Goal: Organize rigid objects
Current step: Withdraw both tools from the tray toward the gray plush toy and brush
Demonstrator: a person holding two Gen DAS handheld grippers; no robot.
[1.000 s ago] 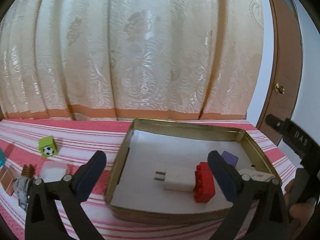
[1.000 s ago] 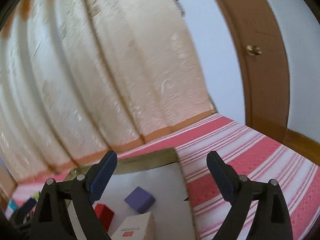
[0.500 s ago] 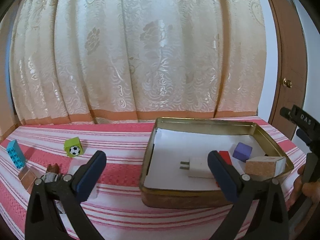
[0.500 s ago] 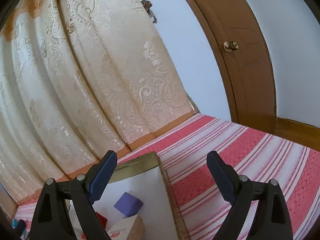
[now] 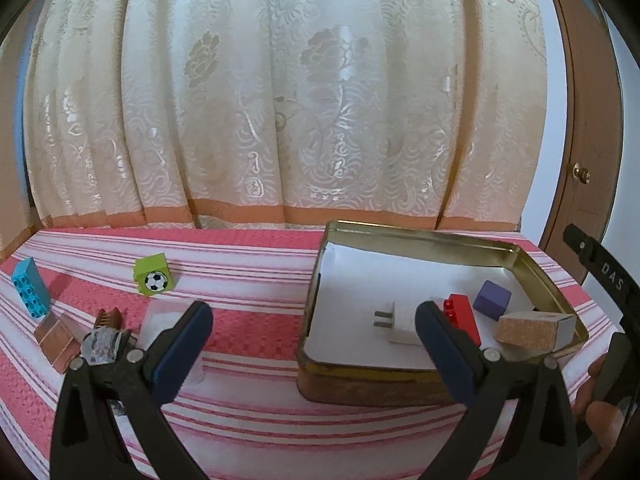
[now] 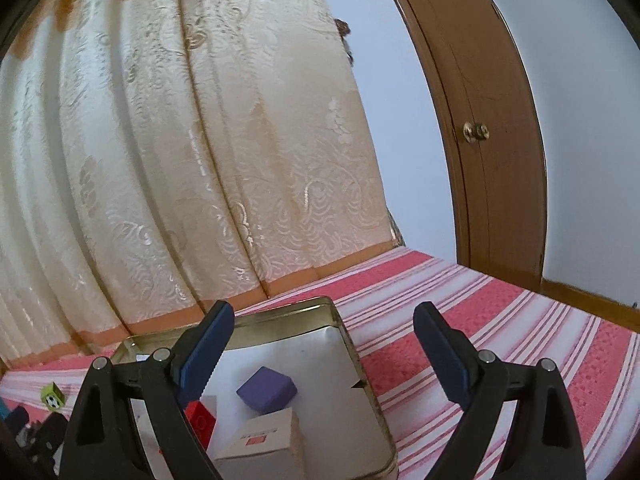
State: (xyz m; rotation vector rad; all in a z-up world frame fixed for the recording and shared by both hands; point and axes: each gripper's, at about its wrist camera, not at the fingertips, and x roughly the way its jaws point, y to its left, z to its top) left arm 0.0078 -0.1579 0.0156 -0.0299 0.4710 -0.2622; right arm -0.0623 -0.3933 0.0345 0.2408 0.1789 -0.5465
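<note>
Ahead I see a cream curtain (image 5: 288,100) with floral pattern and an orange hem band, daylight glowing through it. The counter (image 5: 248,336) wears a red cloth with white stripes. To the right, pale wall (image 6: 400,120) and a brown wooden door (image 6: 492,160) with brass knob (image 6: 476,132).
</note>
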